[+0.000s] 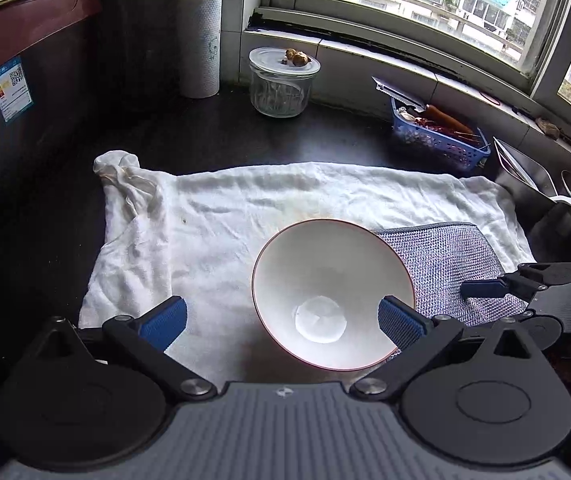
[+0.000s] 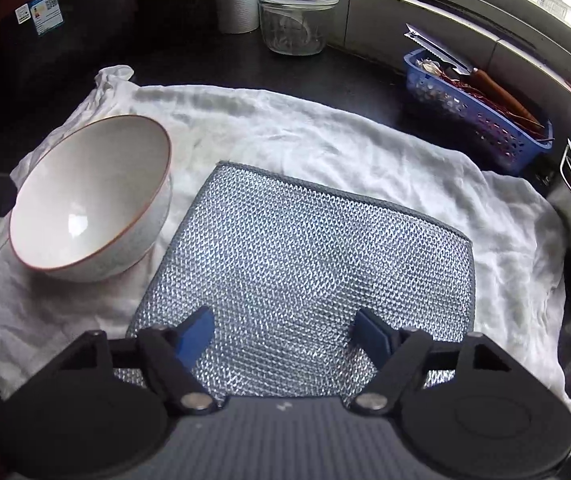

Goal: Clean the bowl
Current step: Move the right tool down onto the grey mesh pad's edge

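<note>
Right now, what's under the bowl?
The bowl sits on the white towel, beside the mesh cloth. The counter under the towel is covered.

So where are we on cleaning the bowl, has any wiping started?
Not by the look of it. Done: the white bowl and the silver mesh scouring cloth are laid out on the white towel. In hand: nothing; the left gripper is open around the bowl, and the right gripper is open over the cloth. Left: grip both, then scrub the bowl's inside.
</note>
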